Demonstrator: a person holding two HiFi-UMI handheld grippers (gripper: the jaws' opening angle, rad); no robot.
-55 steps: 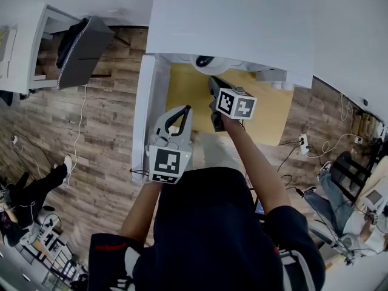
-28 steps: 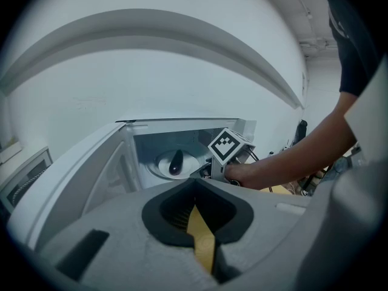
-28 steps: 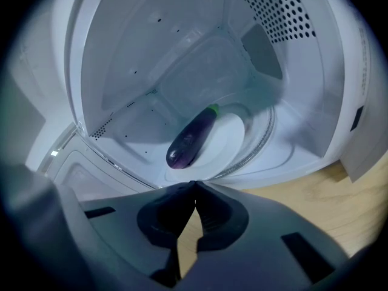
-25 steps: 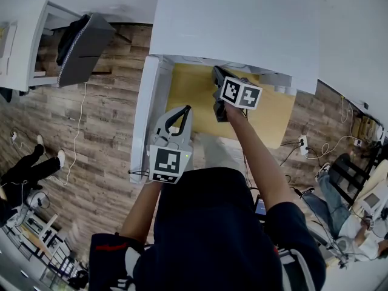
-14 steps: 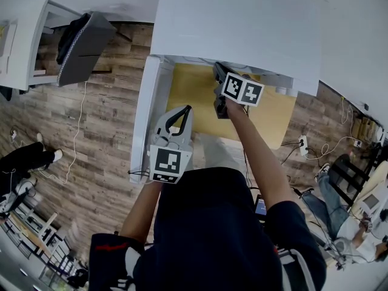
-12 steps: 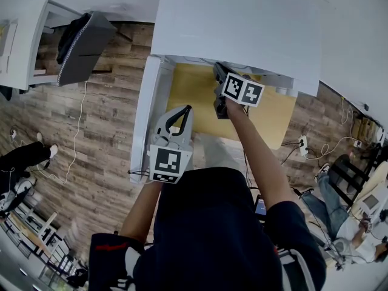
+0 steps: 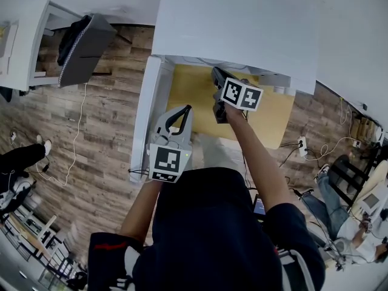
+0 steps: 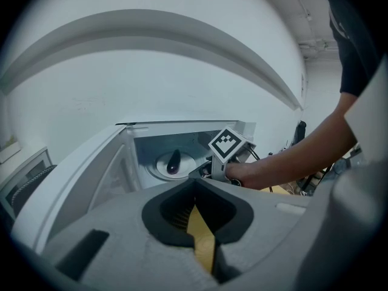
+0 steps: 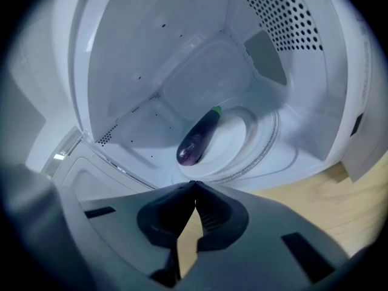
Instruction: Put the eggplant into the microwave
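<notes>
The purple eggplant (image 9: 198, 142) lies on the white turntable plate (image 9: 248, 139) inside the open microwave (image 7: 236, 23). No gripper touches it. My right gripper (image 9: 194, 182) is shut and empty, just in front of the cavity's mouth, with the eggplant a short way beyond its tips. In the head view the right gripper (image 7: 214, 73) reaches under the microwave's top edge. My left gripper (image 7: 187, 108) is shut on nothing. It hangs back beside the open door (image 7: 144, 120). From the left gripper view I see the eggplant (image 8: 174, 160) and the right gripper's marker cube (image 8: 227, 144).
The microwave stands on a light wooden table (image 7: 188, 96), with its door swung out to the left. A perforated panel (image 9: 285, 17) lines the cavity's right wall. Wood-plank floor (image 7: 97, 132), cables and a dark-topped cabinet (image 7: 79, 47) lie to the left.
The right gripper has edged slightly nearer the microwave's mouth since the earliest frame and has barely shifted in the last second. The left gripper has kept still.
</notes>
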